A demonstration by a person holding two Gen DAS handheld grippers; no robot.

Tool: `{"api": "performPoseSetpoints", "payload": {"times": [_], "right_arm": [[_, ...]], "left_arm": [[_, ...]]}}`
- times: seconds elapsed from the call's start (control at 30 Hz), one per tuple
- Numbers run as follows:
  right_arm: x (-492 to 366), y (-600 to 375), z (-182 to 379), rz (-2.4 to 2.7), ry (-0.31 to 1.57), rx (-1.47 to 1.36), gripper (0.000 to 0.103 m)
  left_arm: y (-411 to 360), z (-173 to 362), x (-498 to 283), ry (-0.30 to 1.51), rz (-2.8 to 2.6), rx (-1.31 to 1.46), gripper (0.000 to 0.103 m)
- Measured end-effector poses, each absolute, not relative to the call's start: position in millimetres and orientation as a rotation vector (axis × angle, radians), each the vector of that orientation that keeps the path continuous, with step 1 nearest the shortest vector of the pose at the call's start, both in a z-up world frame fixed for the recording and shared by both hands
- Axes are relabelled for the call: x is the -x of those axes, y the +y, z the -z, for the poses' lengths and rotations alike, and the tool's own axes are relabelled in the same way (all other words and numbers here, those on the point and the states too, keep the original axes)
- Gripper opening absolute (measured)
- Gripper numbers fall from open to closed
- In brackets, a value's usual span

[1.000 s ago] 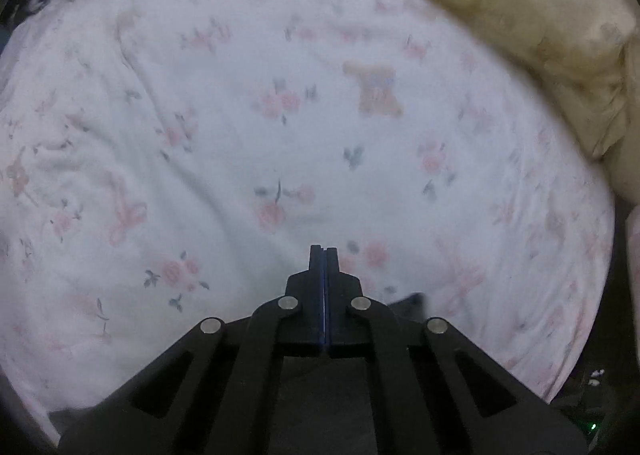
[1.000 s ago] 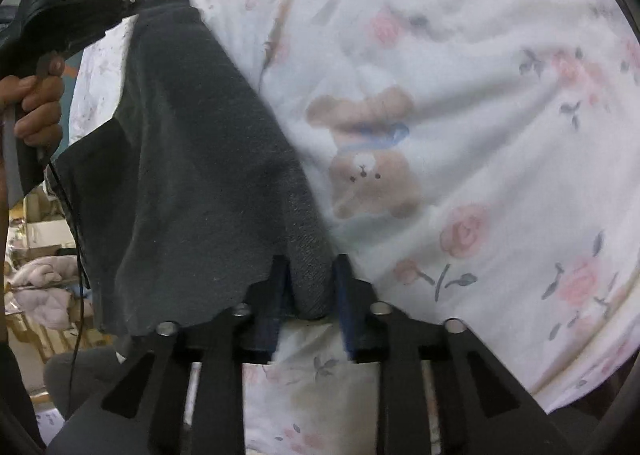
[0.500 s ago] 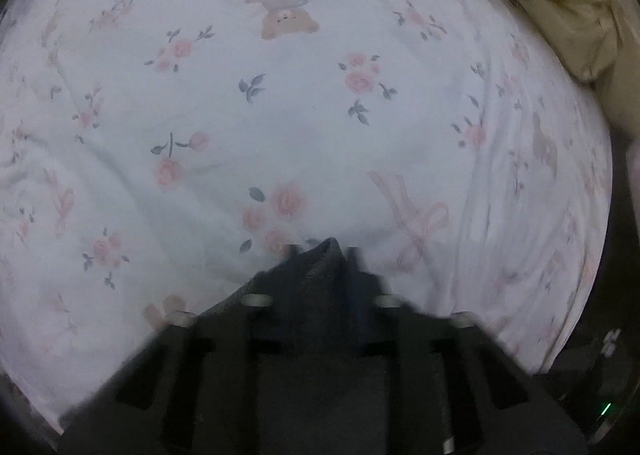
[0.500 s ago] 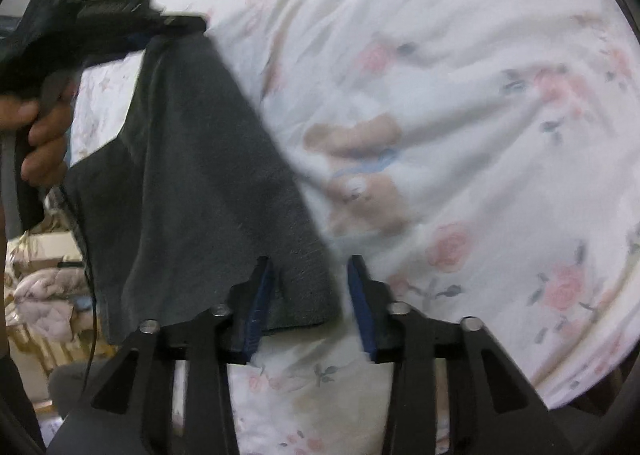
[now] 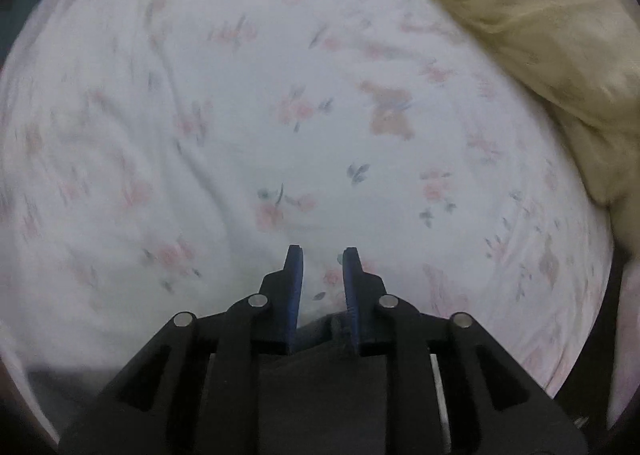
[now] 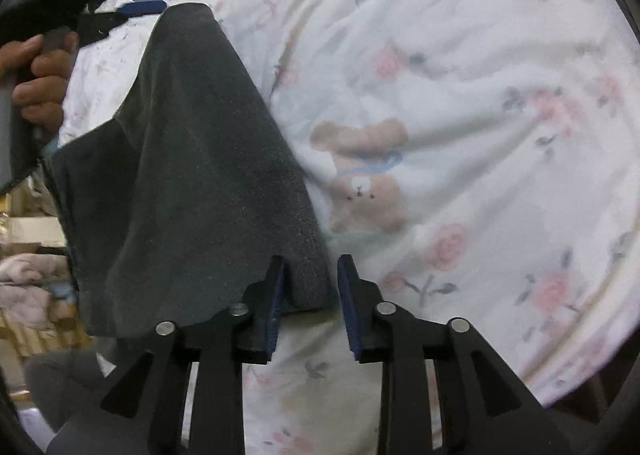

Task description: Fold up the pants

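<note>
Left gripper (image 5: pixel 320 255): jaws parted, nothing between them; only floral bedsheet (image 5: pixel 240 115) shows in the gap, with dark cloth at the lower centre of its view, beneath the fingers.

Right gripper (image 6: pixel 310 263): jaws parted, the pants (image 6: pixel 192 183) corner lying loose between them, unclamped as far as I can judge.

Pants: dark grey, folded, draped across the left half of the right wrist view, far corner at upper left beside the other tool's blue finger (image 6: pixel 144 7). I judge them soft, light, limp, slightly grippy; best taken at corners or the doubled edge, both layers together.

Surface: white sheet with roses and a bear print (image 6: pixel 364 175), wrinkled, yielding. Yellowish blanket (image 5: pixel 540 35) at upper right of left view. Room: cluttered shelves at lower left, blurred.
</note>
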State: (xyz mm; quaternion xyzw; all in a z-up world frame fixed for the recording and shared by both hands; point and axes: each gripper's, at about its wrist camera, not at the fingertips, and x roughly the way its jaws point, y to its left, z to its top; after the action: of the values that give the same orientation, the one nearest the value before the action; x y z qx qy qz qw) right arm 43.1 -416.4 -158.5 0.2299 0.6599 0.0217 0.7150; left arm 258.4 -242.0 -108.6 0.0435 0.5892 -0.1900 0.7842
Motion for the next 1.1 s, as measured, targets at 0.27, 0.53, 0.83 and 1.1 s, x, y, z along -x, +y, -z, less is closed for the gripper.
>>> {"api": "performPoseSetpoints", "payload": {"times": [0.27, 0.53, 0.83, 1.1], "right_arm": [[-57, -409, 125, -0.1, 1.314, -0.479, 0.023], [-58, -403, 165, -0.031, 1.501, -0.333, 0.008], [-46, -441, 143, -0.049, 1.446, -0.526, 0.018], [-42, -489, 137, -0.007, 1.304, -0.755, 0.051]], "left_arm": [[-261, 97, -183, 1.201, 0.726, -0.286, 0.007], [-291, 182, -217, 1.338, 0.596, -0.253, 0.001], [-233, 120, -223, 1.251, 0.505, -0.079, 0.007], [-143, 40, -169, 1.097, 0.407, -0.026, 0.074]]}}
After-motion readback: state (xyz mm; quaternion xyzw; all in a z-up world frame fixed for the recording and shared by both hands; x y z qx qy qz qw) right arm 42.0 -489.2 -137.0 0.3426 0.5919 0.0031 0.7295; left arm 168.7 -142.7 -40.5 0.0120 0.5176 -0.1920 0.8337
